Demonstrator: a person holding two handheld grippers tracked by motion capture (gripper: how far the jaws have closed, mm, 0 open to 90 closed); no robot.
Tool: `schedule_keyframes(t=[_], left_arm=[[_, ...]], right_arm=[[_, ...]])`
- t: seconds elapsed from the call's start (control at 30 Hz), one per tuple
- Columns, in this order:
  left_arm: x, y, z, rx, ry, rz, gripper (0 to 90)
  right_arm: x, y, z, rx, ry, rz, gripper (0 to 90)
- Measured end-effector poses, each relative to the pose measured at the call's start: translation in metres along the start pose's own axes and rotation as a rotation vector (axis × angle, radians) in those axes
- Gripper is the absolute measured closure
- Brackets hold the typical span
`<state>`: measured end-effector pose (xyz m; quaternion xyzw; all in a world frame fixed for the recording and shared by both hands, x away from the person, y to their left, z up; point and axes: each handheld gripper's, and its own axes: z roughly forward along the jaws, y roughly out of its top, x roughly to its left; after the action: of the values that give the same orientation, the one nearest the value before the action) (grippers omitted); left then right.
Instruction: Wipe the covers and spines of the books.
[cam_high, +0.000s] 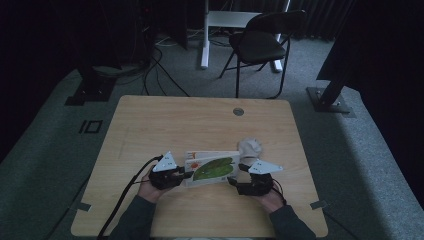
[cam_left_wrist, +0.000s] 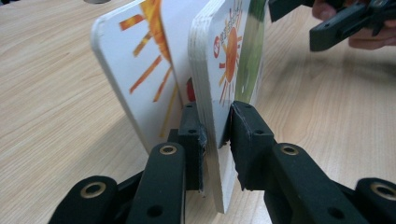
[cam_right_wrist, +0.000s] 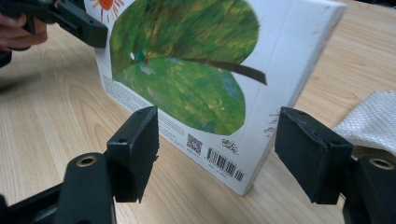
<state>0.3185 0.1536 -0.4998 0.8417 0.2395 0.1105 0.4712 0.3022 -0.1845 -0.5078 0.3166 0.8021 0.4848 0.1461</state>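
Wooden table (cam_high: 150, 125): left hand-held gripper (cam_left_wrist: 215, 135) clamps board book (cam_left_wrist: 219, 70) pages.

— Where is there room to pass?
— Across the far half of the desk (cam_high: 200, 115).
— What blocks the near side?
— The standing book (cam_high: 212, 168), with a crumpled cloth (cam_high: 250, 146) just behind its right end.

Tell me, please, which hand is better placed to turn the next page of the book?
The right. The left tongs are already clamped on a stack of pages, steadying the book on its edge. The right tongs stand open just short of its spine corner, so they are probably free to reach a page.
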Motion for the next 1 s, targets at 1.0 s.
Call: schedule_keyframes(t=[1.0], left_arm=[[0.002,-0.013,0.002,0.009,0.007,-0.023,72.3]], right_arm=[[-0.004,0.013,0.001,-0.076,-0.008,-0.035,32.7]])
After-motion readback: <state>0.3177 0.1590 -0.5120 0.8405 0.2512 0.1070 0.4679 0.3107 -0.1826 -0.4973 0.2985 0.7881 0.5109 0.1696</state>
